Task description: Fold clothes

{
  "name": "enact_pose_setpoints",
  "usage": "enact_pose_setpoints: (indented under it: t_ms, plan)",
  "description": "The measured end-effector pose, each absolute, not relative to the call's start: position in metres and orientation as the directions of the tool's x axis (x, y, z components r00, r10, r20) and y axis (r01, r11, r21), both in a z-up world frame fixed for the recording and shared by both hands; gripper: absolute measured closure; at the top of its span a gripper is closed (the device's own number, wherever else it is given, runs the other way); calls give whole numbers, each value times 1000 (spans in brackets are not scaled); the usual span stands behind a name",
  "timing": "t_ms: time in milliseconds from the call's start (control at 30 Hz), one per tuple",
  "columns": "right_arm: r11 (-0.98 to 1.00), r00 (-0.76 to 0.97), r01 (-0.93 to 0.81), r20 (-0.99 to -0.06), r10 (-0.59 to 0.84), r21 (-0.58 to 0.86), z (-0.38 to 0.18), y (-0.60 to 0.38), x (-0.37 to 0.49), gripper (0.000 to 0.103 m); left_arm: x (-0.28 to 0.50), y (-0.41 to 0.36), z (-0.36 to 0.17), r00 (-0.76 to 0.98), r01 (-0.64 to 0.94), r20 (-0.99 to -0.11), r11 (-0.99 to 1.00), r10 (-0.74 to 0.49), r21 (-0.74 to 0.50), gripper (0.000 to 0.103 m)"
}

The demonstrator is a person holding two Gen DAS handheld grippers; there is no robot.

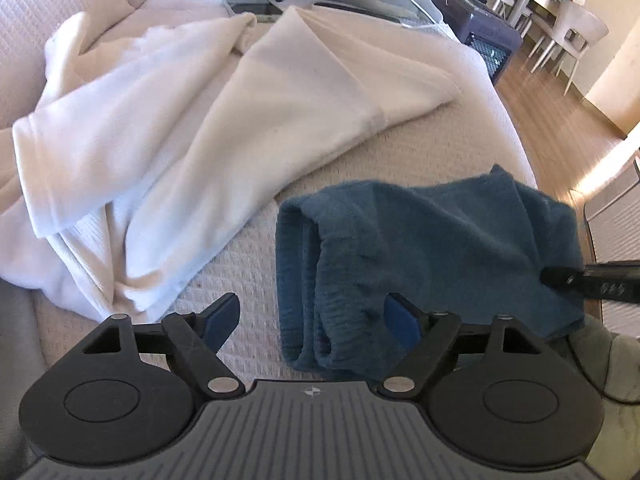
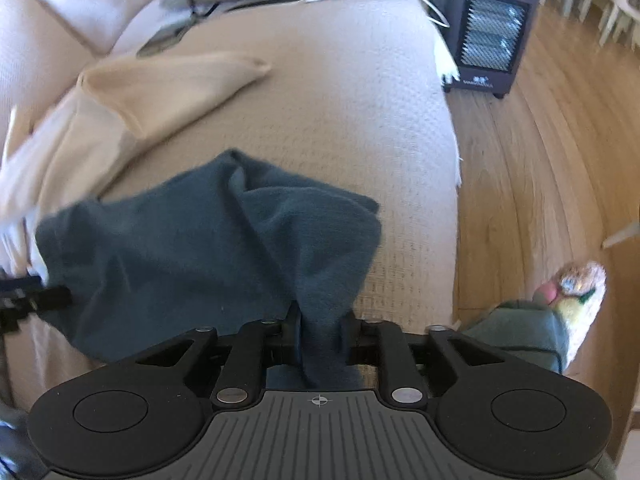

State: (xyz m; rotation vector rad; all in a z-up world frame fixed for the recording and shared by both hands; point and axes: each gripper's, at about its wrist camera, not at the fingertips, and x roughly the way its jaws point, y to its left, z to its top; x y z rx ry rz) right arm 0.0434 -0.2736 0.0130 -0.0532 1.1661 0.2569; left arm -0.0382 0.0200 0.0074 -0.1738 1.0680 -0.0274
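Right fingers [image 2: 320, 336] pinch the blue garment [image 2: 192, 248] — left fingers [image 1: 312, 320] spread, its folded edge between.

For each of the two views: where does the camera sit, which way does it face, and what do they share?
Left wrist: on the left gripper, jaws open, angled down at the dark teal knit garment and white bathrobe on the bed.
Right wrist: on the right gripper, jaws shut on the garment; a slippered foot shows.
Shared: garment, beige bedspread, dark space heater.
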Motion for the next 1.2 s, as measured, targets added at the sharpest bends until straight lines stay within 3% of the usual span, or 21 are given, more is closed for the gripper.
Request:
enact_pose_setpoints:
  t_ms: [133,467,767,900,1067,1200]
  plan:
    - [966,372,-250,-915,157,64,17,-270,44,77,-34,22,11,508,-80,-856,984,-97,-159,19]
    - [970,446,-234,-878,173,72,44,-283,41,57,-15,18,25,544,-35,-833,989,-100,-141,19]
    - [974,478,-220,-863,161,60,50,-285,36,54,-2,9,32,559,-9,-824,993,-95,-120,19]
    - [978,499,-198,-851,164,72,53,-291,35,46,4,7,37,570,3,-816,993,-97,-116,19]
    - [975,477,-196,-858,189,105,46,-291,31,44,12,3,41,590,-12,-803,994,-80,-108,20]
    - [964,437,-231,-871,224,132,33,-281,24,34,12,-1,44,624,-39,-780,995,-43,-87,20]
